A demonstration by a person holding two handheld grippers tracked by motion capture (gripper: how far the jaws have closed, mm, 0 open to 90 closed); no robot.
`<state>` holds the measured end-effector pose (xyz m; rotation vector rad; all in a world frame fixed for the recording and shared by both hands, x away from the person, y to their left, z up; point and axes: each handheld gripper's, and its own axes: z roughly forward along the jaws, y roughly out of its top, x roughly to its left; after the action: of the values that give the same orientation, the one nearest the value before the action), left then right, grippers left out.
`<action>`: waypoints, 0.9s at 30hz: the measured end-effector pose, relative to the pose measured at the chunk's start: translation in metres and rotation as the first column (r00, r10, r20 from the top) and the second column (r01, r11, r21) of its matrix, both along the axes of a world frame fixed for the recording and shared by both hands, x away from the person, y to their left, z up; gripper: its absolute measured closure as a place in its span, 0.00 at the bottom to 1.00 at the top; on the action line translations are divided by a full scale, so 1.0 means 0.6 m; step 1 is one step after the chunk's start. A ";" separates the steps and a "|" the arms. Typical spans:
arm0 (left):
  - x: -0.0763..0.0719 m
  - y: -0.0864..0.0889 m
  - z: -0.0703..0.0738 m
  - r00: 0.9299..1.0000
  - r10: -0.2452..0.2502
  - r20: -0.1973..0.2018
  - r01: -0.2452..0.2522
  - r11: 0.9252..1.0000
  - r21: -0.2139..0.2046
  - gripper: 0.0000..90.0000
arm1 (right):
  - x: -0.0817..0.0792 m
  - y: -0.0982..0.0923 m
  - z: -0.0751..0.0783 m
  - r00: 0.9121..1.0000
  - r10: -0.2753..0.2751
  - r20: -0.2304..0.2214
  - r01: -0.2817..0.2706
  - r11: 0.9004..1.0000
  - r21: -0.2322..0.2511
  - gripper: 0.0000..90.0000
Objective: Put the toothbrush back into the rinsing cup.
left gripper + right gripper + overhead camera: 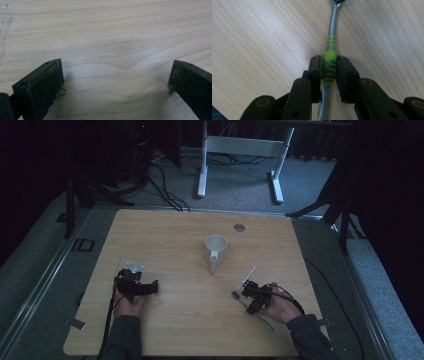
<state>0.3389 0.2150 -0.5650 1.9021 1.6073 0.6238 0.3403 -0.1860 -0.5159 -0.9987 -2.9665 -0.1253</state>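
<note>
right gripper (pixel 329 72): your jaws are clamped on the toothbrush (pixel 331 37) at its green grip, head pointing out past the fingertips.
left gripper (pixel 115 82): jaws wide apart, nothing between them but bare table (pixel 105 30).
mug (pixel 216 250): upright, well ahead of both grippers, nearer your right one.
done: looks like the pickup grip is made.
left: probably carrying the toothbrush forward and dropping it in the mug.
</note>
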 end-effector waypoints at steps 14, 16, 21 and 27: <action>0.000 0.000 0.000 1.000 0.000 0.000 0.000 1.000 0.000 0.00 | 0.001 -0.004 0.004 1.000 -0.002 -0.003 0.002 1.000 0.002 0.88; 0.000 0.000 0.000 1.000 0.000 0.000 0.000 1.000 0.000 0.00 | 0.002 -0.007 0.009 1.000 -0.013 0.006 0.013 1.000 0.022 0.88; 0.000 0.000 0.000 1.000 -0.001 -0.002 0.001 1.000 0.001 0.00 | 0.005 -0.017 0.025 0.999 -0.038 0.031 0.036 0.997 0.065 0.88; 0.000 0.000 0.000 1.000 -0.001 -0.001 0.001 1.000 0.001 0.00 | 0.011 -0.027 0.036 0.996 -0.071 0.047 0.065 0.990 0.127 0.88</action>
<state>0.3389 0.2150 -0.5649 1.9041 1.6074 0.6233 0.3466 -0.2020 -0.4941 -1.0968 -2.9267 -0.3381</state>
